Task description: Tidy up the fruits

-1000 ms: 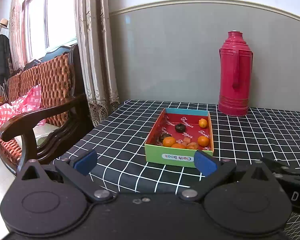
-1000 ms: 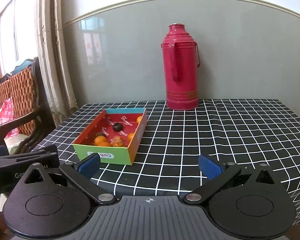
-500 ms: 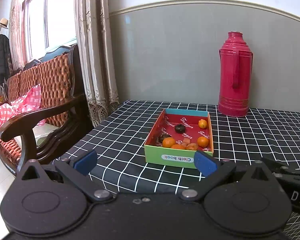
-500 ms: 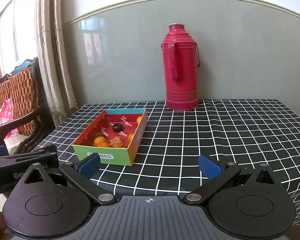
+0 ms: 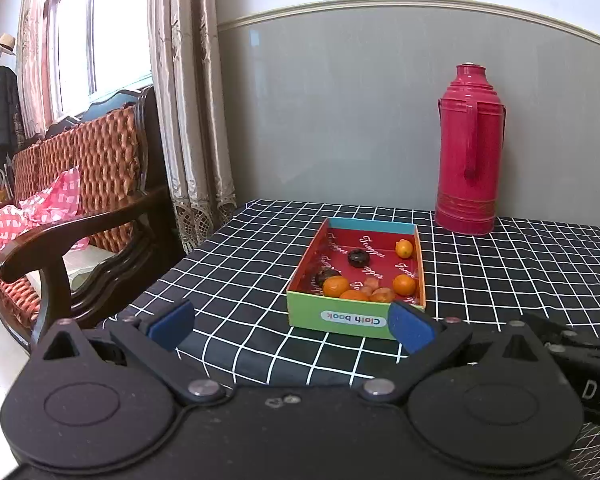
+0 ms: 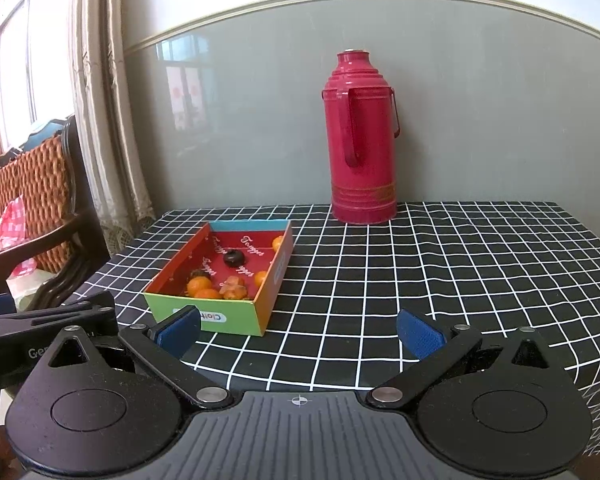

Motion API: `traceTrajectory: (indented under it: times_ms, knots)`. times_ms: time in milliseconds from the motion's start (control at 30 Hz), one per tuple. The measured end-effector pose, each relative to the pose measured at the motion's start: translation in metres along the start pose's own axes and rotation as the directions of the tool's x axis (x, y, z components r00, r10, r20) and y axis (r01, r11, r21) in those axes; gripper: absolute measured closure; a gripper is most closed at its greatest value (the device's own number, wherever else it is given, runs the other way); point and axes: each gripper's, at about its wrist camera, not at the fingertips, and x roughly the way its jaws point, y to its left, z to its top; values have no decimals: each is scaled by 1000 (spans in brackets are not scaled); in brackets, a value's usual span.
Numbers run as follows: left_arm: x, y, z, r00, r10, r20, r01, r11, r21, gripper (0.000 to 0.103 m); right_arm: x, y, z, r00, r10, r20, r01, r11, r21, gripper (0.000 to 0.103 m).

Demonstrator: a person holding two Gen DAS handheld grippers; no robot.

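Note:
A shallow cardboard box (image 5: pixel 354 320) with a green front and red inside sits on the checked table. It holds several small orange fruits (image 5: pixel 335 285), a dark fruit (image 5: pixel 357 257) and some brownish ones (image 5: pixel 382 294). The box also shows in the right wrist view (image 6: pixel 204 312), with the dark fruit (image 6: pixel 233 258) in its middle. My left gripper (image 5: pixel 290 326) is open and empty, just short of the table's near edge. My right gripper (image 6: pixel 300 330) is open and empty, to the right of the box.
A tall red thermos (image 5: pixel 470 152) stands at the back of the table against the grey wall; it also shows in the right wrist view (image 6: pixel 362 136). A wooden sofa (image 5: pixel 76 200) with a pink checked cloth stands to the left, beside curtains (image 5: pixel 188 100).
Both grippers have drifted very slightly back; the box looks a touch smaller. Nothing was taken hold of or let go.

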Motion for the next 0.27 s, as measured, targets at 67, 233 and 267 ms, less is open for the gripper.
traceTrajectory:
  times_ms: [67, 233, 267]
  knots:
    - [0, 3, 0, 1000, -18, 13, 18, 1000, -7, 6, 0, 0, 0, 1000, -2, 2, 2, 1000, 3, 0]
    - [0, -1, 2, 999, -24, 30, 24, 1000, 2, 6, 0, -3, 2, 1000, -4, 7, 4, 1000, 17, 0]
    - [1, -1, 3, 999, -27, 21, 27, 1000, -2, 6, 0, -3, 3, 1000, -8, 8, 8, 1000, 16, 0]
